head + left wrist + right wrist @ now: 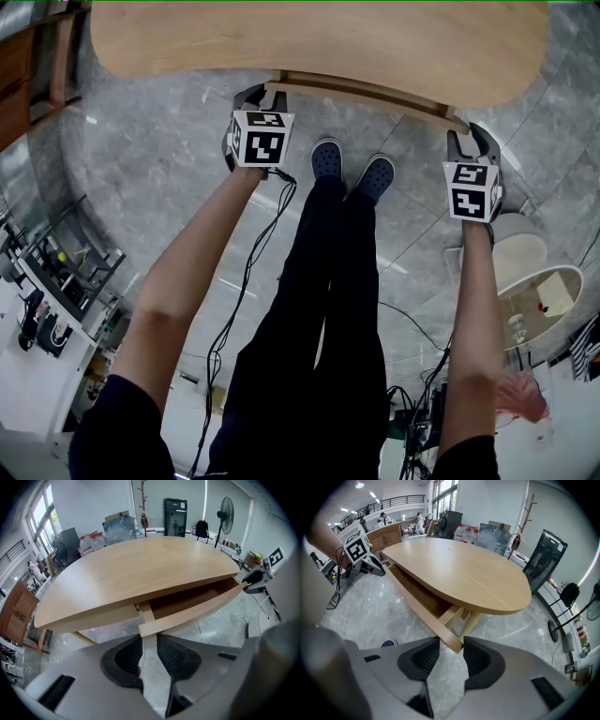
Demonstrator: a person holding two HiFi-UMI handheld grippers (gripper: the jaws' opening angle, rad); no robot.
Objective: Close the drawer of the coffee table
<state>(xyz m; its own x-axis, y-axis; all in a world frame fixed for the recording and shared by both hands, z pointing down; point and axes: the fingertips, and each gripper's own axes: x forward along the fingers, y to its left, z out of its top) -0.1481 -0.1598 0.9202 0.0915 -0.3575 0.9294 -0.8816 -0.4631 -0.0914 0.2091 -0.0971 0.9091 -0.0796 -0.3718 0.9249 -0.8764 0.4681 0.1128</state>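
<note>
The oval wooden coffee table [319, 42] has its drawer [366, 94] pulled a little way out from under the top. In the left gripper view the drawer front [197, 609] ends just at the tips of my left gripper [149, 639]. That gripper is open, with bare floor showing between its pads. My right gripper [451, 644] is also open, and the other end of the drawer front [422, 613] pokes slightly between its tips. From the head view, the left gripper [253, 98] and right gripper [473, 141] stand at the drawer's two ends.
The person's legs and blue shoes [352, 169] stand on grey marble floor before the table. Cables [253, 272] trail on the floor. A white round stand [525, 253] is at right, a wooden cabinet [19, 84] at left. A fan [227, 515] stands beyond the table.
</note>
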